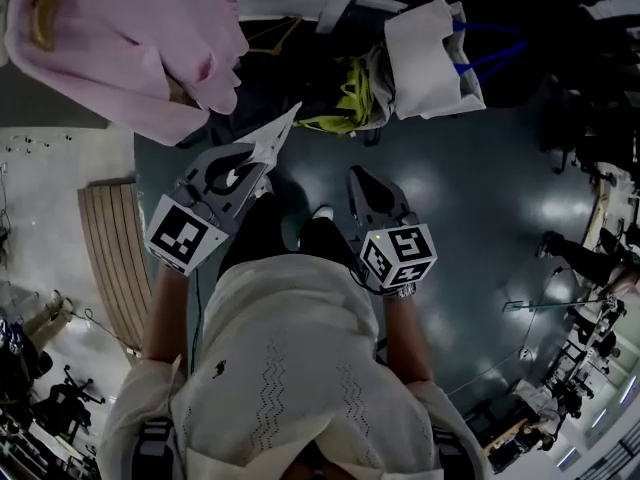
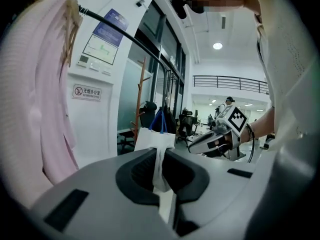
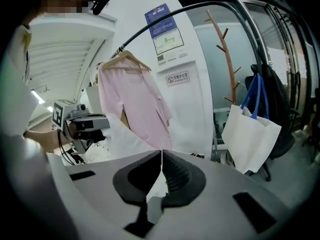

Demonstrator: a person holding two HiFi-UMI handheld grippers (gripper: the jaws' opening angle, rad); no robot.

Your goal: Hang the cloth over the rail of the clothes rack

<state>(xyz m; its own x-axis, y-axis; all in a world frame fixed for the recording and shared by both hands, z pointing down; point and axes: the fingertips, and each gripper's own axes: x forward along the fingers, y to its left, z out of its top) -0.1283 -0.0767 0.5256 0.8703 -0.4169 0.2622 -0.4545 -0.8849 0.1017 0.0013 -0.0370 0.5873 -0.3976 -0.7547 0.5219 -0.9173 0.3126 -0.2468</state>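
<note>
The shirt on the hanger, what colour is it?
The shirt is pale pink. The right gripper view shows it best.

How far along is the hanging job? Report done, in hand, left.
Done: the white cloth is picked up, left tongs and right tongs both shut on it. In hand: it is held near the rack, not yet over the black rail. Left: drape it over that rail beside the pink garment, then release.
</note>
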